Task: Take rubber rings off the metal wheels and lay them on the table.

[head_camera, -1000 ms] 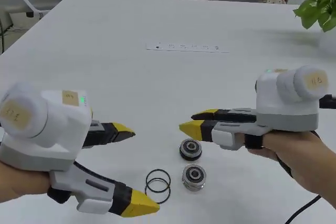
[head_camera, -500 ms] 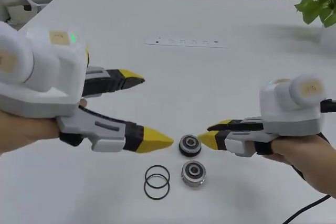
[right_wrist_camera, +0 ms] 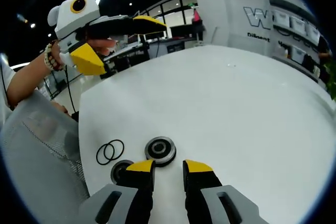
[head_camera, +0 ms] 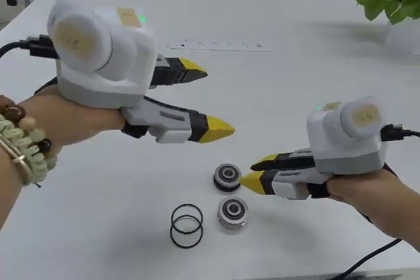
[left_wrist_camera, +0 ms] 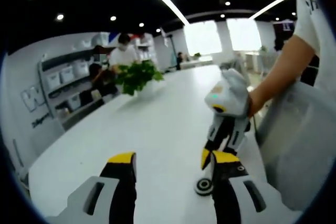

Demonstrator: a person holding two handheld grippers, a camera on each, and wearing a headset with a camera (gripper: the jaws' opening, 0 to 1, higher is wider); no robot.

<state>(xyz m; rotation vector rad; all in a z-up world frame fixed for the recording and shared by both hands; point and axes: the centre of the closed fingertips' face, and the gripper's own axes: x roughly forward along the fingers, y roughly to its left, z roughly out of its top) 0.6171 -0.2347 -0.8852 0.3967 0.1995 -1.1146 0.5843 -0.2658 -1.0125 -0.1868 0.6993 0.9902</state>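
Since two black rubber rings [head_camera: 186,225] already lie overlapping on the white surface [head_camera: 295,83], part of the job looks done. Just right of them sits the nearer wheel [head_camera: 232,212], whose rim shows bare metal, so I'd judge it stripped. The farther wheel [head_camera: 228,176] looks darker round its edge and may yet carry rubber, though it is too small to be sure; that would be what is left.

The right hand-held gripper [head_camera: 251,172] is held low and level, its yellow tips just beside the farther wheel and pointed at it, jaws a narrow gap apart with nothing between them. The left hand-held gripper [head_camera: 215,100] is raised well above the surface, away from both wheels, its jaws spread wide and empty, angled toward the right one.
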